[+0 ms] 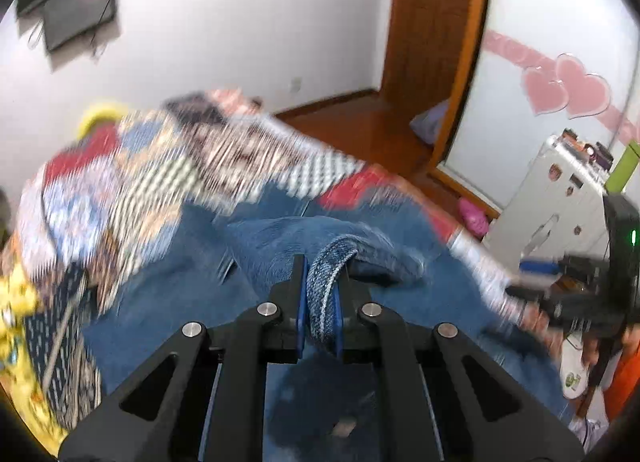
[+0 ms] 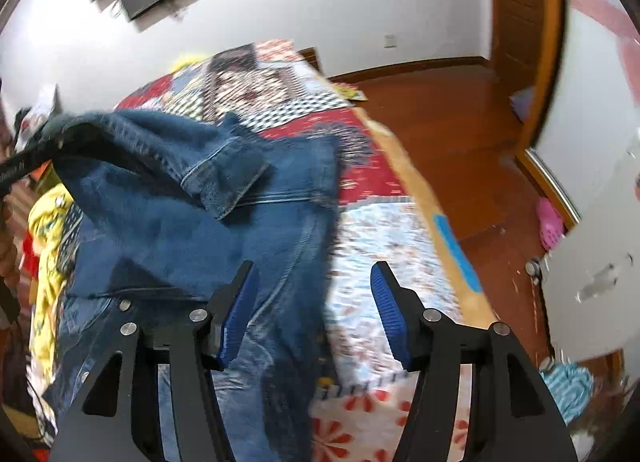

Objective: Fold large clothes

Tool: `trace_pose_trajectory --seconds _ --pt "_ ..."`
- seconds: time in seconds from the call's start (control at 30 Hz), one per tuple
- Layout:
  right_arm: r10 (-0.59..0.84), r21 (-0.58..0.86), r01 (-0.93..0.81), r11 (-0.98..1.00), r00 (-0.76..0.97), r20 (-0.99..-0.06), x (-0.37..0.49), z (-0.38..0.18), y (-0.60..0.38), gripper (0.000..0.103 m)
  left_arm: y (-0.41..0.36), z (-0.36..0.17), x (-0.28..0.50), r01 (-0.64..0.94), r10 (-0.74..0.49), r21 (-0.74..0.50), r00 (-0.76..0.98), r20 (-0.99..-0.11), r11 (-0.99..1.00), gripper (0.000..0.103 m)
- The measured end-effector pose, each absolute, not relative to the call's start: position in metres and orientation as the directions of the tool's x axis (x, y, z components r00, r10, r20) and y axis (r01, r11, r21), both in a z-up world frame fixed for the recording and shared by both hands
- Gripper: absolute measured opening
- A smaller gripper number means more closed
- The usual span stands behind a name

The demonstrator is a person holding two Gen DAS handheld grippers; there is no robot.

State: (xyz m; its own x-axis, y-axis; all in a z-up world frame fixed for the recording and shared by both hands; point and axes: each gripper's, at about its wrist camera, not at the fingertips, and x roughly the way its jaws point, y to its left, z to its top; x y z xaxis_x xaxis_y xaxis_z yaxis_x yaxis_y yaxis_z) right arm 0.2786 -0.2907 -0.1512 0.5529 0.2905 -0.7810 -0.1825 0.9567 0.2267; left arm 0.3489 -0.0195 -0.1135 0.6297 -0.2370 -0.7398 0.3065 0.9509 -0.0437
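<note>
On quilt (image 2: 380, 230), denim jacket (image 2: 192, 222) lies lengthwise; left gripper (image 1: 320, 294) pinches its hem, right gripper (image 2: 312, 302) spread.

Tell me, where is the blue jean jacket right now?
The denim jacket lies on the patchwork quilt on the bed; the left gripper pinches one edge, while the open right gripper hovers over its right edge.

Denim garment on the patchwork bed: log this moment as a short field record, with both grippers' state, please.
garment: blue denim garment, rumpled, partly lifted
surface: patchwork quilt bed cover, multicoloured
left gripper: shut on a folded denim edge, which is clamped between its blue pads
right gripper: open, empty, over the garment's right edge and the quilt
background: wooden floor, white wall, pink heart decorations
image quality: motion blur in both views
</note>
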Motion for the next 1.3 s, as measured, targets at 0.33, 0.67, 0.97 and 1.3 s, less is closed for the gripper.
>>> trace_pose_trajectory --seconds 0.33,0.67,0.97,1.3 --pt "0.268 0.184 -0.237 0.954 0.4 -0.877 0.295 -0.197 -0.26 0.054 0.02 -0.202 0.3 0.254 -0.159 -0.042 0.464 -0.872 0.966 0.038" --pt "0.274 0.195 -0.23 0.953 0.395 -0.877 0.288 -0.189 -0.27 0.058 -0.029 -0.156 0.306 0.374 -0.176 0.06 0.567 -0.805 0.926 0.051" --pt "0.308 0.225 -0.229 0.947 0.447 -0.84 0.284 -0.17 -0.272 0.059 -0.089 -0.205 0.357 0.473 -0.169 0.066 0.437 -0.883 0.878 0.051" --pt "0.274 0.203 -0.208 0.957 0.413 -0.869 0.288 -0.185 -0.273 0.059 -0.09 -0.209 0.373 0.448 -0.254 -0.029 0.45 -0.856 0.894 0.019"
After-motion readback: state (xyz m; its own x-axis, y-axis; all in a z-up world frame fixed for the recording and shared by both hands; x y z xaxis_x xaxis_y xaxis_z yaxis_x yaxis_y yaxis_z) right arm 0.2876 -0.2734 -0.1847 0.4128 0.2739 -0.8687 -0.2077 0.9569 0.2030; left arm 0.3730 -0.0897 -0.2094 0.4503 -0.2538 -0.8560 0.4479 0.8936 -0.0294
